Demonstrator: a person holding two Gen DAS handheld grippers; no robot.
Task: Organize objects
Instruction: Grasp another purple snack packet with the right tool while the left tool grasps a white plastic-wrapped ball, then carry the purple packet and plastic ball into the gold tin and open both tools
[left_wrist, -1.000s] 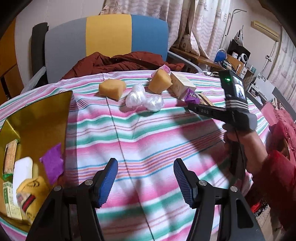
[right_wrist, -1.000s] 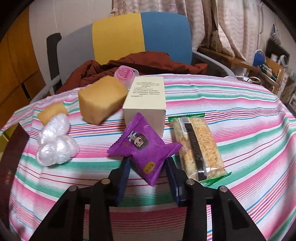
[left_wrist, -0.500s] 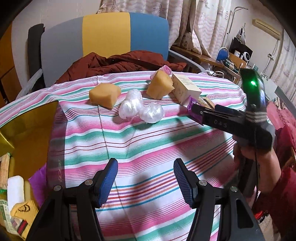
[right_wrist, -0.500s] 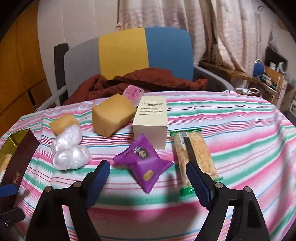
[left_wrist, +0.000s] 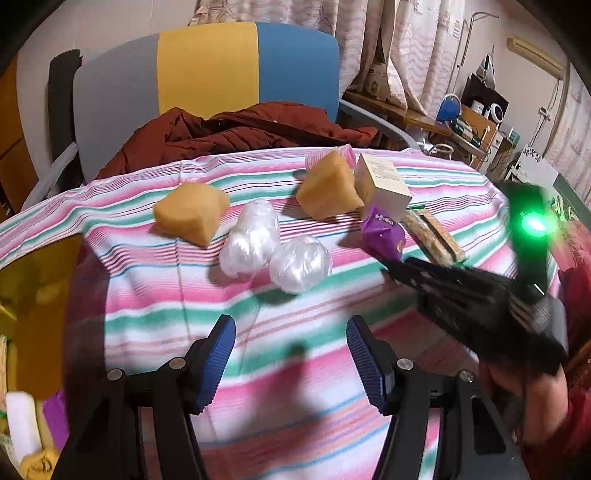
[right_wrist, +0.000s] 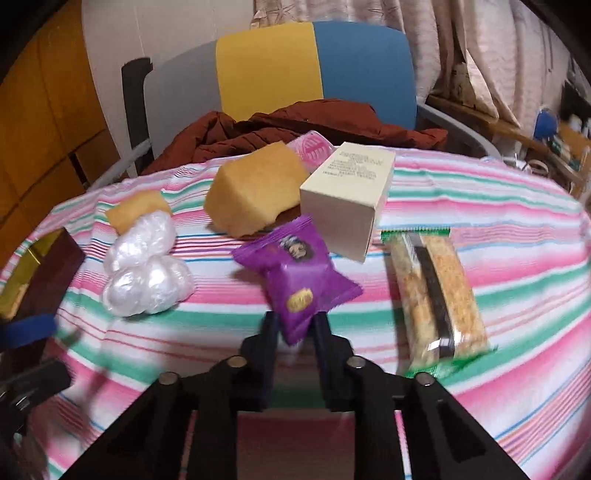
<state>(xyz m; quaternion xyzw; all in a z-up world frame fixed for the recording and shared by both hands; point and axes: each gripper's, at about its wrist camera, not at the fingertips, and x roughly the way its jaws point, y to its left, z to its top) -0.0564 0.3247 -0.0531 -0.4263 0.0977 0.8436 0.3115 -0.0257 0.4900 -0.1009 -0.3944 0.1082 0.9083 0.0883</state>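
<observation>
While purple packet (right_wrist: 301, 273) sits pinched, cream box (right_wrist: 345, 199) crowds behind.

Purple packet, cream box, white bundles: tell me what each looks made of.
Purple packet: glossy plastic or foil film, judging by its sheen and crimped, serrated end seams; the right gripper pinches one corner.
Cream box: matte paperboard, with sharp folded edges and printed text on top.
White bundles: probably thin, crinkled plastic film, translucent with a pearly shine; what is inside cannot be told.
</observation>
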